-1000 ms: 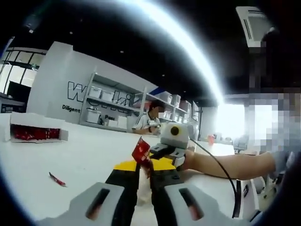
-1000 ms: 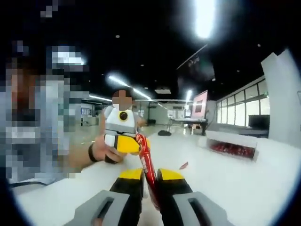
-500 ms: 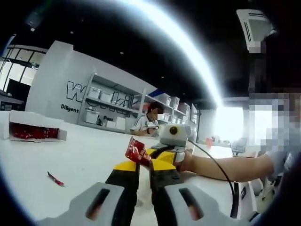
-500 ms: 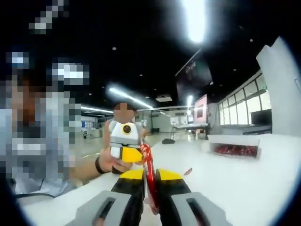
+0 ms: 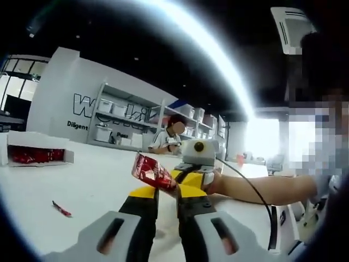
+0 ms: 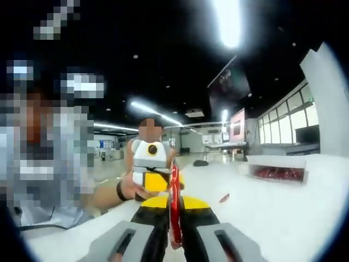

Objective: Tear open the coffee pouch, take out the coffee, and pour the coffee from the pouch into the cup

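Both grippers face each other above the white table (image 5: 82,185), raised. Left gripper (image 5: 165,192) is clamped on the red coffee pouch (image 5: 153,171), which leans toward 10 o'clock. Right gripper (image 6: 174,206) pinches the same pouch edge-on, upright at 12 o'clock. A torn red strip (image 5: 61,208) lies on the table at 9 o'clock.

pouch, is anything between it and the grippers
No, nothing visible. The red pouch is clamped in the left gripper, and in the right gripper view it stands edge-on, pinched in the right gripper. Both hold it directly, above the white table. No cup can be made out.
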Motion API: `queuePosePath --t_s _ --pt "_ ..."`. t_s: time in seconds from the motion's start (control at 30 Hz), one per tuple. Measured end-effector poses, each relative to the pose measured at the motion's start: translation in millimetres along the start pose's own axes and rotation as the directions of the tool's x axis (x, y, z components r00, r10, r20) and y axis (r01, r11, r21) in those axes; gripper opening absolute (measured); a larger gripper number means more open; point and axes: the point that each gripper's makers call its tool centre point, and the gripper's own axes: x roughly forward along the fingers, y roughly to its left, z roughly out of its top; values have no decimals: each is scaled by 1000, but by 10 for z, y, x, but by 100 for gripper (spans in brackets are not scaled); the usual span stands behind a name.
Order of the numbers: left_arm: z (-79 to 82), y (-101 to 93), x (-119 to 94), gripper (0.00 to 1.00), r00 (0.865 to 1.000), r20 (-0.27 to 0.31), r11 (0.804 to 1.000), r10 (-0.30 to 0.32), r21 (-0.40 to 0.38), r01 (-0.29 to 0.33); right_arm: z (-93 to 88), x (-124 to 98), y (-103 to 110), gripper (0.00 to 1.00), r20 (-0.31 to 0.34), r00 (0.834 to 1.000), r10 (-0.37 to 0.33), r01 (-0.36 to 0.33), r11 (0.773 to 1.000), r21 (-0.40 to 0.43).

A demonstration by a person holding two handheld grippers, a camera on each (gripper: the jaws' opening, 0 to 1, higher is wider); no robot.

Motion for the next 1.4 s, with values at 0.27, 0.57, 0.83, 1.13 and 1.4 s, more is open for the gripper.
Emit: queuePosePath --t_s 0.27,0.57,0.83,1.13,1.4 --pt "-15 -34 5 16 1000 -6 1000 -18 3 18 -145 119 96 7 -76 996 38 -38 999 -4" --pt "-14 -58 3 12 999 -8 999 -33 -11 33 -134 96 92 7 -78 996 31 -32 999 -13" --pt "-12 -54 -5 11 1000 -9 1000 -28 -9 28 -41 13 26 2 -33 999 5 -5 1000 -8" --pt "-31 -29 -21 11 1000 -16 1000 -1 12 1 -65 5 -21 3 -21 1000 -22 22 1000 18" --pt "55 -34 -21 11 1000 24 1000 -15 19 15 -212 88 -27 27 -90 995 -30 27 999 -35"
